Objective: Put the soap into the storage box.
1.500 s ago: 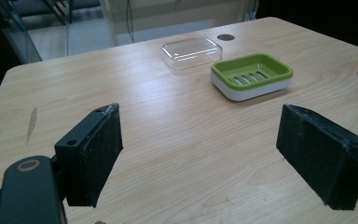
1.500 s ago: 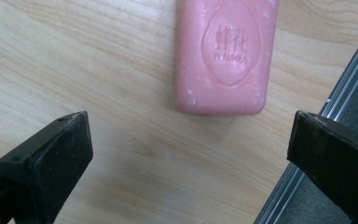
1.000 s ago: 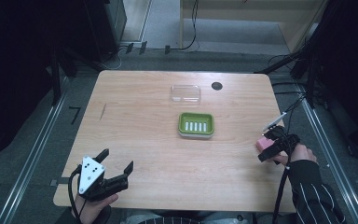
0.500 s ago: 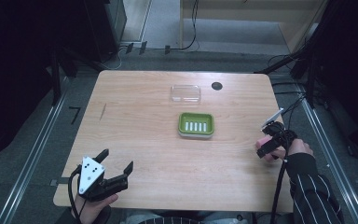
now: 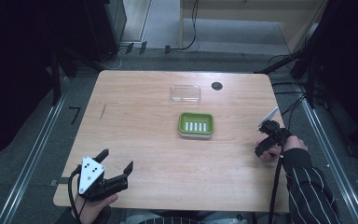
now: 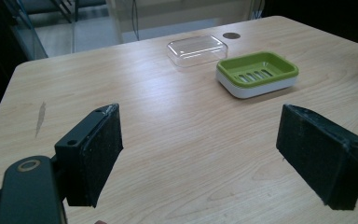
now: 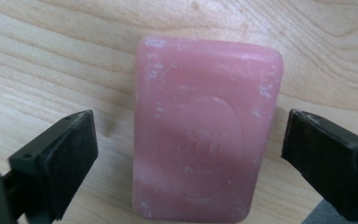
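Observation:
A pink bar of soap (image 7: 205, 126) lies flat on the wooden table (image 5: 140, 116), between the jaws of my right gripper (image 7: 186, 158). Both pads stand a little clear of its long sides; the jaws have just been closing around it. In the high view my right gripper (image 5: 269, 140) points down at the table's right edge, with a bit of the soap (image 5: 272, 154) under it. A green soap dish (image 5: 196, 124) sits mid-table, and its clear lid (image 5: 185, 93) lies behind it. My left gripper (image 5: 114, 163) rests open at the front left, nothing between its pads (image 6: 95, 154).
A small dark round hole (image 5: 216, 86) marks the table's back right. Cables trail off the right edge. A dark scratch (image 6: 41, 116) marks the wood at the left. Dark floor with metal rails surrounds the table.
My right gripper has moved down and toward the table's right edge, over the soap. The left gripper has not moved.

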A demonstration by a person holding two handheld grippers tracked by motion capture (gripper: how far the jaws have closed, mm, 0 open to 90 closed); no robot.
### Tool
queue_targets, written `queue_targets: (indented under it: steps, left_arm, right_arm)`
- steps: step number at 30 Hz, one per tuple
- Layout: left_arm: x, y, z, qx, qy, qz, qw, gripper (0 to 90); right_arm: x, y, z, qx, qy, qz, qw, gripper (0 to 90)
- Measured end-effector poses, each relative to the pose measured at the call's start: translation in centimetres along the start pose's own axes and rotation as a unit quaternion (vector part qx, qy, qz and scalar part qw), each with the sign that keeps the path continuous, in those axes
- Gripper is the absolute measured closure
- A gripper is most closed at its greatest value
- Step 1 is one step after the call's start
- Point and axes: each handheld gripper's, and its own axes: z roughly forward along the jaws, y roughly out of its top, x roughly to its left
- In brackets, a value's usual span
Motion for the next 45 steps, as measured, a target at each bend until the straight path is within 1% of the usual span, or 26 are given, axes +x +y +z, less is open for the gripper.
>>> queue_targets:
  steps: [2, 4, 5, 8, 11, 12, 13, 14, 15, 21, 25, 29, 31, 35, 37, 38, 42, 43, 45]
  left_arm:
    - [0.0, 0.0, 0.0, 0.000, 0.000, 0.000, 1.0000, 14.8]
    - [0.0, 0.0, 0.0, 0.000, 0.000, 0.000, 1.0000, 14.7]
    - [0.0, 0.0, 0.0, 0.000, 0.000, 0.000, 1.0000, 14.8]
    - [0.0, 0.0, 0.0, 0.000, 0.000, 0.000, 1.0000, 14.8]
    - [0.0, 0.0, 0.0, 0.000, 0.000, 0.000, 1.0000, 14.7]
    - [0.0, 0.0, 0.0, -0.001, 0.001, -0.001, 1.0000, 14.8]
    - [0.0, 0.0, 0.0, -0.001, 0.000, 0.000, 1.0000, 14.8]
    - [0.0, 0.0, 0.0, 0.000, 0.000, 0.000, 1.0000, 14.8]
    - [0.0, 0.0, 0.0, 0.000, 0.001, -0.001, 1.0000, 14.8]
    - [0.0, 0.0, -0.1, 0.000, 0.000, -0.001, 1.0000, 14.8]
    - [0.0, 0.0, -0.1, -0.001, 0.000, 0.000, 1.0000, 14.8]
    - [0.0, 0.0, -0.1, -0.001, 0.001, -0.003, 1.0000, 14.8]
    - [0.0, 0.0, -0.1, 0.000, 0.001, -0.001, 1.0000, 14.8]
    - [0.0, 0.0, -0.1, -0.002, 0.001, -0.004, 1.0000, 14.8]
    - [0.0, 0.0, -0.1, -0.002, 0.001, -0.003, 1.0000, 14.8]
    - [0.0, 0.0, -0.1, -0.001, 0.001, -0.002, 1.0000, 14.8]
    - [0.0, 0.0, -0.1, -0.002, 0.002, -0.003, 1.0000, 14.8]
    - [0.0, 0.0, -0.1, -0.001, 0.002, -0.003, 1.0000, 14.8]
    - [0.0, 0.0, -0.1, -0.001, 0.002, -0.003, 1.0000, 14.7]
  right_arm:
    - [0.1, 0.1, 0.1, 0.000, 0.002, 0.001, 1.0000, 10.1]
    - [0.1, 0.1, 0.1, -0.002, 0.000, -0.001, 1.0000, 16.3]
    - [0.1, 0.1, 0.1, -0.002, 0.000, -0.001, 1.0000, 16.3]
    - [0.1, 0.1, 0.0, -0.002, -0.004, 0.000, 1.0000, 25.6]
    - [0.2, 0.1, 0.0, -0.002, -0.001, 0.000, 1.0000, 26.9]
    - [0.1, 0.1, -0.1, -0.003, 0.003, 0.000, 1.0000, 30.1]
    - [0.1, 0.1, -0.1, -0.004, 0.002, 0.001, 1.0000, 32.3]
    - [0.1, 0.1, -0.2, -0.006, 0.001, 0.002, 1.0000, 37.0]
    - [0.0, 0.0, -0.3, -0.008, 0.003, 0.003, 1.0000, 37.8]
    - [-0.1, 0.0, -0.3, -0.008, 0.004, 0.001, 1.0000, 38.5]
    - [0.0, 0.0, -0.3, -0.009, 0.003, -0.005, 0.9999, 38.6]
    - [0.0, 0.1, -0.4, -0.010, 0.001, -0.018, 0.9998, 38.7]
    - [0.1, 0.1, -0.5, -0.009, 0.001, -0.019, 0.9998, 38.7]
    - [0.2, 0.1, -0.9, -0.016, 0.002, -0.028, 0.9995, 38.7]
    - [0.3, 0.1, -1.0, -0.017, 0.002, -0.029, 0.9994, 38.7]
    - [0.5, 0.2, -1.3, -0.021, 0.001, -0.042, 0.9989, 38.7]
    - [0.9, 0.5, -1.8, -0.024, 0.000, -0.059, 0.9980, 38.7]
    - [1.0, 0.5, -1.9, -0.025, 0.000, -0.059, 0.9980, 38.7]
    - [1.2, 0.7, -2.0, -0.026, -0.004, -0.070, 0.9972, 38.7]
